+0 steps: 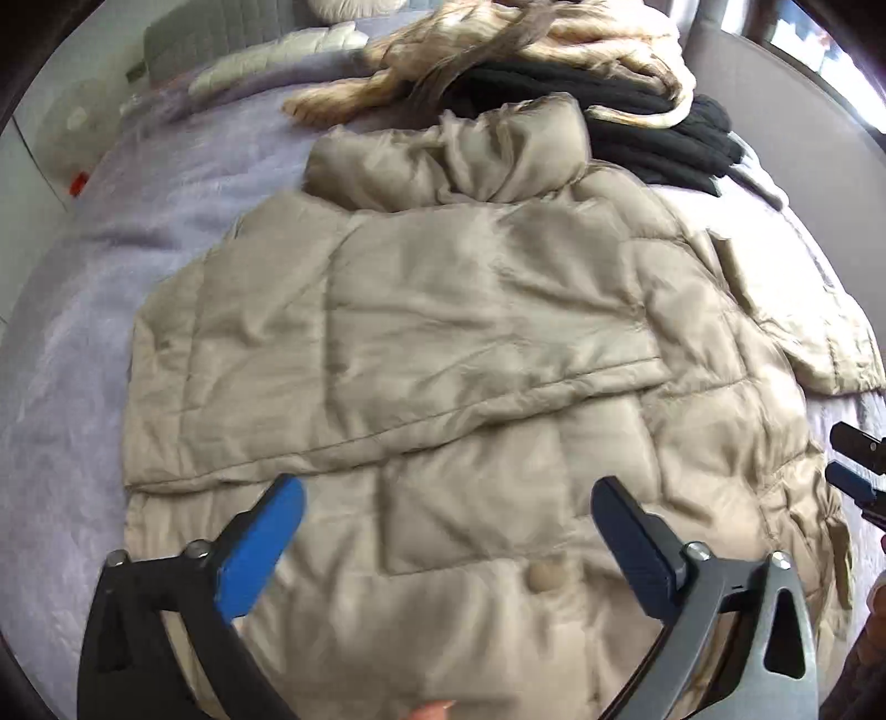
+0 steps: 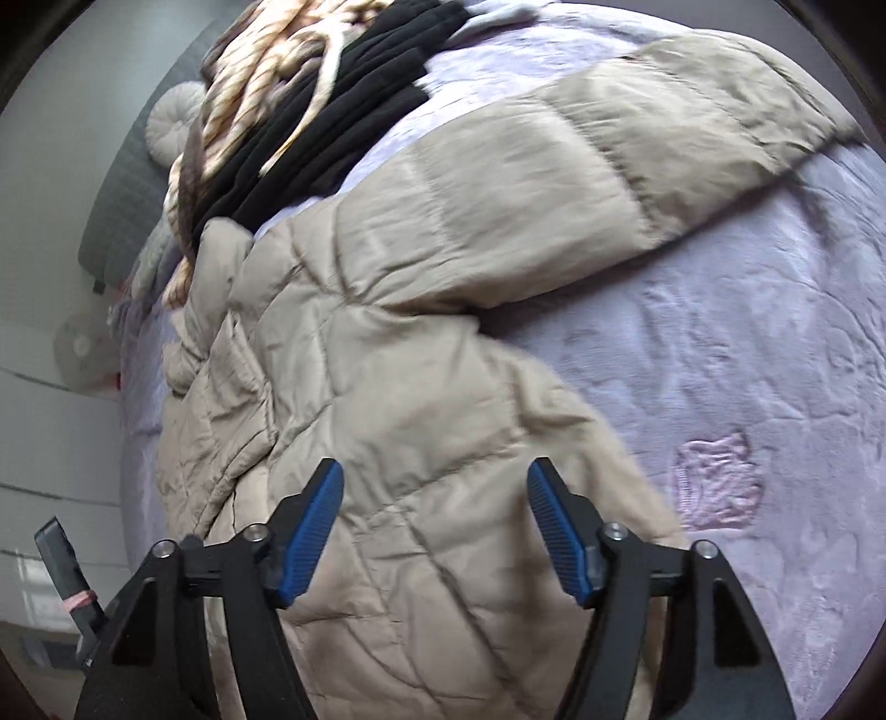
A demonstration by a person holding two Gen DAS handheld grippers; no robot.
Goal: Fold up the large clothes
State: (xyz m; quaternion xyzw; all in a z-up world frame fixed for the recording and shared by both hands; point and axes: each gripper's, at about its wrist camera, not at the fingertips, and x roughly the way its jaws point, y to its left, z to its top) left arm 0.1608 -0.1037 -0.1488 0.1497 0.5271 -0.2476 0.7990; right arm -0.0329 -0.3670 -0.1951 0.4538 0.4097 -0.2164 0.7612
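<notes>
While spread across a lilac fleece bed cover [image 2: 720, 343], beige puffer jacket [image 1: 443, 332] lying flat, collar toward the far end, one sleeve folded in over the body, the other sleeve [image 2: 637, 127] stretched out sideways on the cover. Embossed pattern in the fleece, one patch of it [image 2: 714, 487] a bit pinker. Beyond the collar, a heap of other clothes: black knit [image 1: 653, 133] plus a tan-and-cream striped thing [image 1: 498, 39]. Further back, grey headboard [image 2: 122, 183], round cream cushion [image 2: 171, 119], white fan [image 2: 77, 349] by a plain wall. No readable labels or writing anywhere.

Left tongs [image 1: 447, 495] hovering low over the jacket's lower half, blue pads spread wide, pinching nothing. Right tongs [image 2: 436, 479] over the hem side of the jacket, also spread apart, nothing between the pads. Right tongs poking into the left view at the right edge [image 1: 855, 465].
</notes>
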